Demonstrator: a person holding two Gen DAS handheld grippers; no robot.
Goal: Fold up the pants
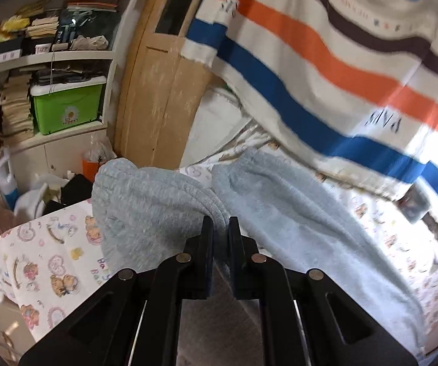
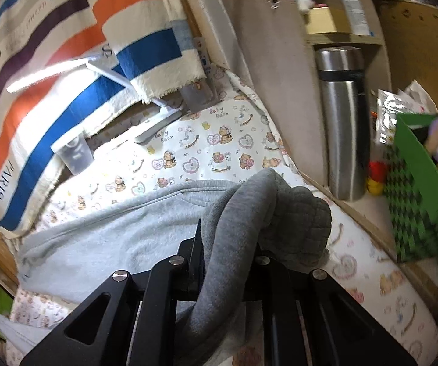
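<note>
A: Report the left gripper [image 1: 220, 224].
B: Its jaws stood nearly closed, clamped on a ribbed edge of the grey pants [image 1: 295, 213] directly at the fingertips.

A: And the right gripper [image 2: 228, 228]?
B: Pinched shut on a bunched, ribbed section of the same pants [image 2: 103, 231] — the fabric draped back over the linkage and hid the right-hand finger.

A: Location and orientation of the garment?
B: It lay on the bear-print sheet [image 2: 188, 140]. In the left wrist view, two lobes of fabric ran away from the jaws toward the far side. In the right wrist view, the long axis ran from the gripper toward the lower left.

A: Beyond the garment?
B: A striped blanket [image 1: 325, 61] hung behind the sheet; a steel flask [image 2: 342, 122] stood upright at the right — well apart from the pants.
</note>
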